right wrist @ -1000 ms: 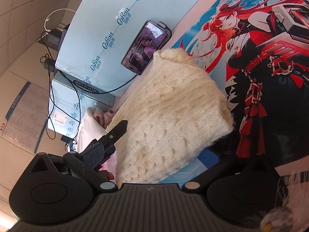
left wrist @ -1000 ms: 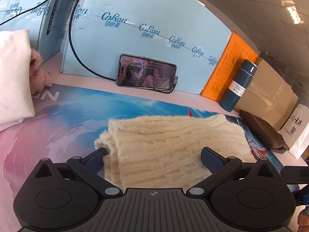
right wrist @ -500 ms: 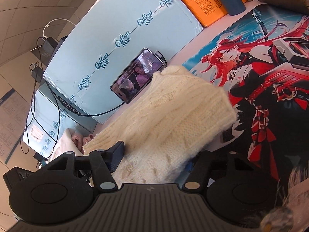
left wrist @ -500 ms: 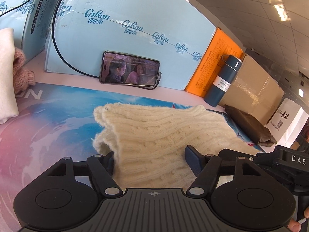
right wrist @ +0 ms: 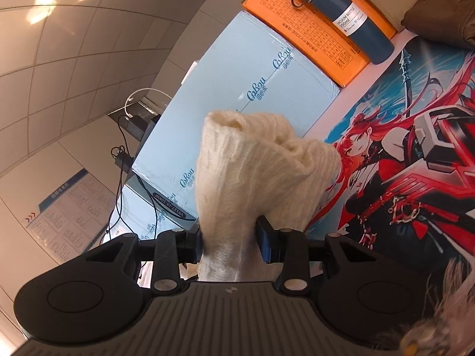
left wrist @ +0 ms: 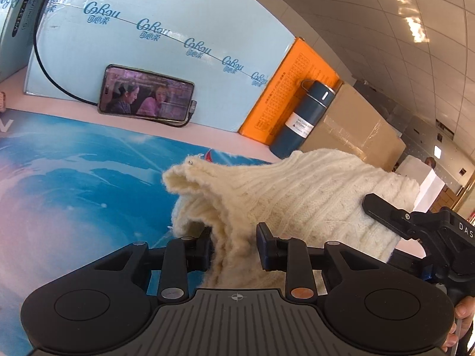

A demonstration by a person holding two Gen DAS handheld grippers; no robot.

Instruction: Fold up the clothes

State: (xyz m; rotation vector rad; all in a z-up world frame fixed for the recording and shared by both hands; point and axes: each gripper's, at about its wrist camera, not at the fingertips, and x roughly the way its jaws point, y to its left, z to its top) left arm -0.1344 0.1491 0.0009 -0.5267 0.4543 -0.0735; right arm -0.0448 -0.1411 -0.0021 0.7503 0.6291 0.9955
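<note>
Sweater: cream cable-knit sweater, bunched thick and lifted off the printed mat, pinched at two spots by the two tongs.
Left tongs: left tongs narrowed right down on a fat fold of the knit, wool bulging out between and above the fingers.
Right tongs: right tongs squeezed on another gathered wad of the sweater, the knit rising from the grip like a stalk; their black body also shows in the left wrist view at the sweater's right edge.
Mat: blue and pink printed mat spread on the surface below and left of the sweater; in the right wrist view its red-haired anime figure lies to the right of the sweater.
Phone: phone beyond the sweater, standing on its long edge against the pale blue box, screen lit with two faces, black cable plugged in at its right end.
Orange box: orange box behind the sweater, just right of the blue box.
Bottle: dark blue vacuum bottle upright, directly behind the sweater's raised top edge, in front of the orange box.
Cardboard box: brown cardboard box behind the sweater, to the right of the bottle.
Hand: fingers of the person's hand at the lower right, below the sweater, beside the black rig.
</note>
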